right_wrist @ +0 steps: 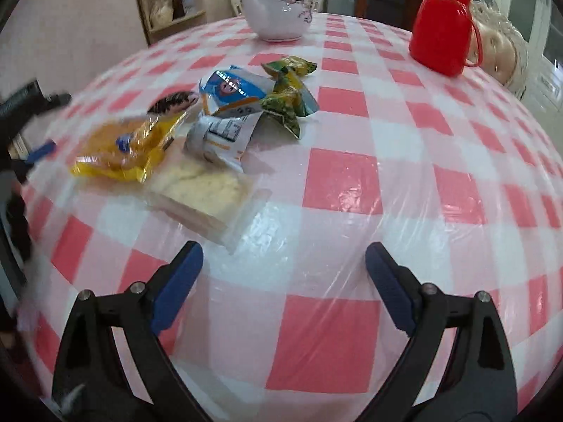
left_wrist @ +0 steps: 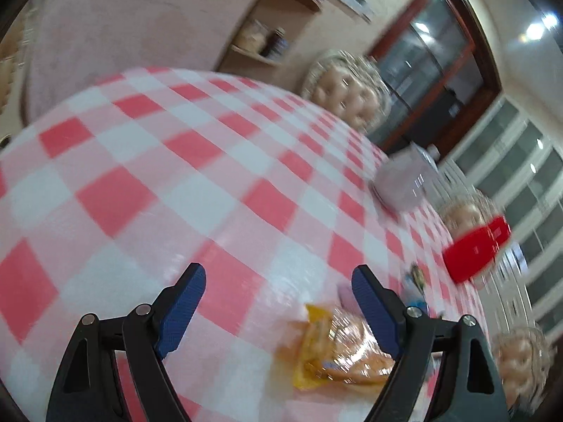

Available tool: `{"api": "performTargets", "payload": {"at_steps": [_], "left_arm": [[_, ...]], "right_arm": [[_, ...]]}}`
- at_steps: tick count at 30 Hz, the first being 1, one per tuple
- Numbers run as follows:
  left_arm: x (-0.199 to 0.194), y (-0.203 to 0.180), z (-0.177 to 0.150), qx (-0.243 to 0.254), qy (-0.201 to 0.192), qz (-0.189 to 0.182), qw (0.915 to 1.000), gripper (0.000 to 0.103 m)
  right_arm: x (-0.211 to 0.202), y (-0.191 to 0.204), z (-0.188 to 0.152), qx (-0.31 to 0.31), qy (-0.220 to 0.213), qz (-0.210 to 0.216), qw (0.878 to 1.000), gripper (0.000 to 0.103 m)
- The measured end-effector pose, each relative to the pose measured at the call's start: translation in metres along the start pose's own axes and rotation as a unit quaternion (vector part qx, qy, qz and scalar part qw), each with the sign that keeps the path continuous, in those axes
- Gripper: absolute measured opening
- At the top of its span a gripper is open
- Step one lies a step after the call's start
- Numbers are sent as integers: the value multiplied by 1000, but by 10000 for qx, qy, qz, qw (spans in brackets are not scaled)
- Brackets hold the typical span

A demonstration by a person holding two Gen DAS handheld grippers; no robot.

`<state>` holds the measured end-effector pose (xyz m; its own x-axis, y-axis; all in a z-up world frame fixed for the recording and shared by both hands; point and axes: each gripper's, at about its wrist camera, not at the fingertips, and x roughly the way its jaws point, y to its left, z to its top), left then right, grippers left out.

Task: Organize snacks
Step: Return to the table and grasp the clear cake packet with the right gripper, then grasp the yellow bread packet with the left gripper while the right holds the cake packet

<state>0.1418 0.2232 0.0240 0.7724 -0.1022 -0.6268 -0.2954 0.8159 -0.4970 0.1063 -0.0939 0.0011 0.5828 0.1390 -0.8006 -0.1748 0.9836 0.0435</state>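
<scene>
Yellow snack bag (right_wrist: pixel 119 147) lies longways across the left of the frame, writing too blurry. Both claws, left gripper (left_wrist: pixel 278 281) and right gripper (right_wrist: pixel 283 256), gape wide, empty.

Snacks, a teapot and a red jug on a checked tabletop

The tabletop (right_wrist: pixel 341 183) wears a red, pink and white check cloth under a clear plastic film that shines and wrinkles. A cluster of snacks lies toward its left side: a yellow packet (right_wrist: pixel 123 147) partly over a clear bag of pale crumbly slices (right_wrist: pixel 204 193), a blue and white pouch (right_wrist: pixel 228 105) behind them, a small dark-topped pack (right_wrist: pixel 172 102) to its left, and green and yellow wrappers (right_wrist: pixel 288 95) touching the pouch's right edge. A white teapot (right_wrist: pixel 278 10) stands at the far edge, and a red lidded jug (right_wrist: pixel 440 31) at the far right, well apart from the snacks.
</scene>
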Motion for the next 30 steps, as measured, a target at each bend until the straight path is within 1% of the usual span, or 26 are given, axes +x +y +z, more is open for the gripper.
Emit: {"api": "performTargets", "payload": {"at_steps": [2, 4, 5, 7, 8, 9, 11, 12, 13, 14, 15, 16, 17, 18, 19, 20, 23, 25, 27, 29, 30], "left_arm": [[4, -5, -3, 139, 100, 2, 9999, 86], [4, -5, -4, 176, 101, 33, 9998, 86], [4, -5, -4, 162, 101, 37, 9998, 86], [4, -2, -3, 114, 90, 58, 9999, 86], [4, -2, -3, 109, 91, 71, 9999, 86], [5, -2, -3, 127, 102, 83, 9998, 86], [9, -5, -3, 208, 153, 103, 9996, 86], [10, -8, -3, 273, 189, 102, 9994, 86], [13, -11, -4, 373, 244, 93, 9990, 86], [14, -14, -5, 423, 280, 85, 9987, 86], [16, -17, -6, 505, 342, 74, 9981, 86], [17, -19, -8, 558, 376, 68, 9977, 86], [18, -21, -9, 622, 404, 59, 9972, 86], [19, -23, -10, 688, 436, 52, 9967, 86], [21, -26, -12, 771, 504, 16, 9957, 86], [22, -27, -14, 818, 552, -35, 9951, 86], [24, -37, -20, 1055, 677, -294, 9917, 86], [27, -48, -26, 1379, 789, -350, 9867, 86], [29, -56, -32, 1611, 849, -420, 9824, 86], [31, -66, -40, 1818, 982, -617, 9765, 86], [31, -68, -43, 1891, 968, -627, 9752, 87]], "right_arm": [[-4, 14, 5, -403, -217, 142, 9988, 95], [-2, 32, 11, -947, -312, 355, 9944, 95], [1, 38, 14, -1209, -328, 398, 9913, 95], [12, 50, 20, -1905, -287, 388, 9805, 95], [17, 53, 24, -2127, -273, 424, 9758, 95], [20, 52, 29, -2218, -287, 614, 9727, 95], [28, 49, 35, -2336, -191, 850, 9684, 95], [30, 46, 38, -2324, -134, 1039, 9670, 94], [32, 45, 38, -2284, -87, 1150, 9667, 90], [31, 41, 37, -2194, -21, 1312, 9668, 81], [29, 40, 34, -2137, -28, 1379, 9671, 69], [22, 39, 28, -2157, -89, 1350, 9670, 65], [18, 39, 23, -2187, -94, 1336, 9666, 46], [14, 40, 20, -2168, -78, 1434, 9656, 41], [9, 39, 15, -2102, -57, 1446, 9669, 40], [4, 38, 8, -2058, -80, 1351, 9692, 40], [-11, 34, -10, -1896, -78, 1250, 9738, 40], [-20, 28, -21, -1772, -33, 1158, 9773, 40], [-32, 16, -35, -1518, -10, 1060, 9827, 40], [-39, 3, -44, -1269, -49, 1049, 9863, 40], [-41, -1, -47, -1207, -70, 1065, 9869, 40]]}}
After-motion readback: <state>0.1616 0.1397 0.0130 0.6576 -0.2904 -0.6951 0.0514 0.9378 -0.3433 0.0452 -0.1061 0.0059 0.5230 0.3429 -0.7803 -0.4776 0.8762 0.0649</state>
